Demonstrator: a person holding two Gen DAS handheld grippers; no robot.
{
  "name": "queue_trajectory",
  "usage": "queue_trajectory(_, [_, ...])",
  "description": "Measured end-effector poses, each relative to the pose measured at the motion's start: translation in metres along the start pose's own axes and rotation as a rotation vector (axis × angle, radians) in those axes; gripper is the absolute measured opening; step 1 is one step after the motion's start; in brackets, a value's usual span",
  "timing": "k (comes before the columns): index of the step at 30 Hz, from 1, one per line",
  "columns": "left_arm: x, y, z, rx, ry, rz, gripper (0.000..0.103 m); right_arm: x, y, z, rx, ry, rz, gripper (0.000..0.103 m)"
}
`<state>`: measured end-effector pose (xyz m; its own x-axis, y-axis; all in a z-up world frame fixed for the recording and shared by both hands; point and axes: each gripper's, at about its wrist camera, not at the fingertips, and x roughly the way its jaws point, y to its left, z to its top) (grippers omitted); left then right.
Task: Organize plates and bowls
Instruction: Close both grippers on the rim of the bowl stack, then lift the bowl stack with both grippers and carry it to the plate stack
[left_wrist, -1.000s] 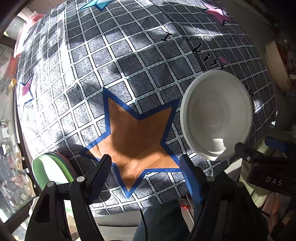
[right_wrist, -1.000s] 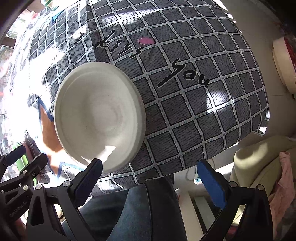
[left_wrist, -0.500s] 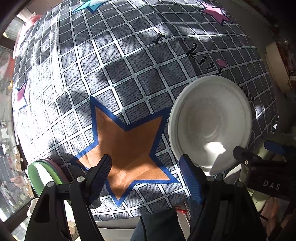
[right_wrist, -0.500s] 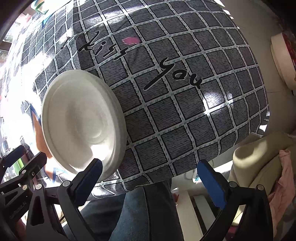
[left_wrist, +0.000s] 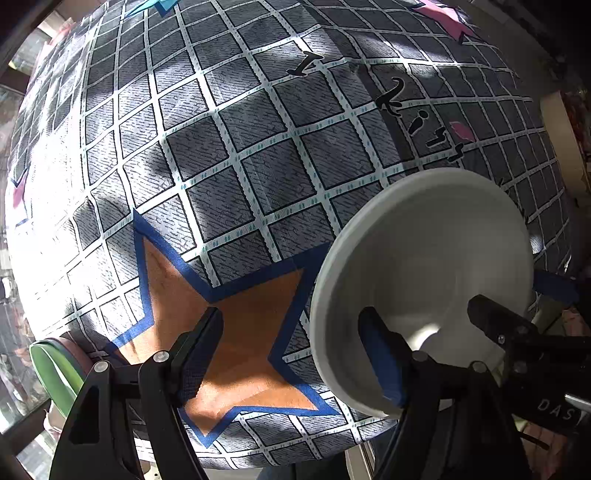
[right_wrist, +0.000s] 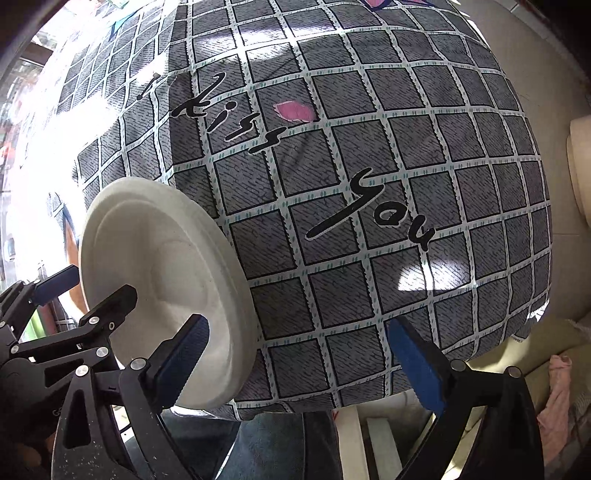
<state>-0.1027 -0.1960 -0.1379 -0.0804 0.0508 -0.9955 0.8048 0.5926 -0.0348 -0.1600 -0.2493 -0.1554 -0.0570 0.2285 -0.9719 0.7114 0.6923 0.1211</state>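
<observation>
A white bowl (left_wrist: 424, 266) sits near the front edge of the table on the grey checked cloth (left_wrist: 236, 177). My left gripper (left_wrist: 291, 360) hangs open at the bowl's left side, its right finger (left_wrist: 380, 365) over the inside and the rim between the jaws. In the right wrist view the bowl (right_wrist: 155, 266) is at the left. My right gripper (right_wrist: 299, 363) straddles its right rim with the left finger (right_wrist: 181, 358) inside, and its jaws are closing without pressing on the rim. A green plate (left_wrist: 55, 373) on a pinkish one sticks out at the table's lower-left edge.
An orange star with a blue border (left_wrist: 236, 332) is printed on the cloth under my left gripper. A person's jeans-clad leg (right_wrist: 273, 443) is just below the table edge. A cream cushion (right_wrist: 517, 354) and pink cloth (right_wrist: 557, 398) lie to the right.
Both grippers have come down and closer to the white bowl, each now with one finger over its inside. The right gripper's jaws have narrowed. The bowl has stayed in place.
</observation>
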Motion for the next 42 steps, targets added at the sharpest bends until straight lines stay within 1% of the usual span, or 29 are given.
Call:
queue_trajectory(1, [0.002, -0.003, 0.000, 0.002, 0.003, -0.005, 0.079, 0.001, 0.003, 0.001, -0.003, 0.011, 0.005, 0.065])
queue_trajectory(3, [0.007, -0.010, 0.001, 0.010, 0.008, -0.009, 0.074, 0.005, 0.008, 0.008, -0.012, 0.020, 0.009, 0.064])
queue_trajectory(4, [0.009, -0.014, 0.002, 0.017, 0.016, -0.018, 0.069, 0.006, 0.011, 0.010, -0.021, 0.022, 0.009, 0.057])
queue_trajectory(5, [0.011, -0.019, 0.003, 0.016, 0.019, -0.033, 0.066, 0.007, 0.013, 0.011, -0.028, 0.027, 0.017, 0.049])
queue_trajectory(6, [0.012, -0.023, 0.004, 0.013, 0.020, -0.043, 0.064, 0.008, 0.017, 0.012, -0.035, 0.032, 0.028, 0.048])
queue_trajectory(8, [0.016, -0.032, 0.004, 0.015, 0.019, -0.073, 0.049, 0.010, 0.023, 0.014, -0.054, 0.044, 0.054, 0.032])
queue_trajectory(9, [0.017, -0.036, 0.004, 0.021, 0.021, -0.086, 0.045, 0.011, 0.026, 0.015, -0.059, 0.051, 0.062, 0.029])
queue_trajectory(10, [0.017, -0.040, 0.005, 0.028, 0.024, -0.095, 0.036, 0.011, 0.028, 0.016, -0.059, 0.053, 0.057, 0.028])
queue_trajectory(13, [0.017, -0.051, 0.009, 0.029, 0.021, -0.094, 0.036, 0.015, 0.029, 0.019, -0.038, 0.070, 0.074, 0.028])
queue_trajectory(16, [0.015, -0.059, 0.009, 0.042, 0.011, -0.087, 0.036, 0.013, 0.030, 0.025, -0.053, 0.076, 0.056, 0.028])
queue_trajectory(17, [0.014, -0.060, 0.006, 0.038, 0.013, -0.092, 0.036, 0.016, 0.036, 0.020, -0.060, 0.077, 0.050, 0.028])
queue_trajectory(21, [0.017, -0.053, -0.006, 0.013, 0.017, -0.093, 0.036, 0.022, 0.057, 0.020, -0.087, 0.087, 0.041, 0.028])
queue_trajectory(25, [0.020, -0.046, -0.017, -0.012, 0.016, -0.077, 0.036, 0.028, 0.075, 0.023, -0.123, 0.100, 0.043, 0.028])
queue_trajectory(29, [0.023, -0.038, -0.030, -0.054, 0.017, -0.073, 0.036, 0.031, 0.090, 0.025, -0.176, 0.107, 0.038, 0.028])
queue_trajectory(30, [0.026, -0.037, -0.026, -0.067, 0.019, -0.074, 0.036, 0.032, 0.095, 0.025, -0.189, 0.109, 0.036, 0.028])
queue_trajectory(32, [0.028, -0.032, -0.031, -0.090, 0.021, -0.076, 0.036, 0.033, 0.105, 0.025, -0.215, 0.113, 0.030, 0.028])
queue_trajectory(34, [0.033, -0.020, -0.034, -0.109, 0.021, -0.078, 0.036, 0.035, 0.114, 0.025, -0.238, 0.117, 0.027, 0.028])
queue_trajectory(41, [0.043, -0.002, -0.054, -0.169, 0.015, -0.076, 0.036, 0.041, 0.153, 0.034, -0.298, 0.130, 0.019, 0.028])
queue_trajectory(42, [0.044, 0.006, -0.062, -0.177, 0.014, -0.076, 0.036, 0.042, 0.159, 0.035, -0.307, 0.132, 0.019, 0.028])
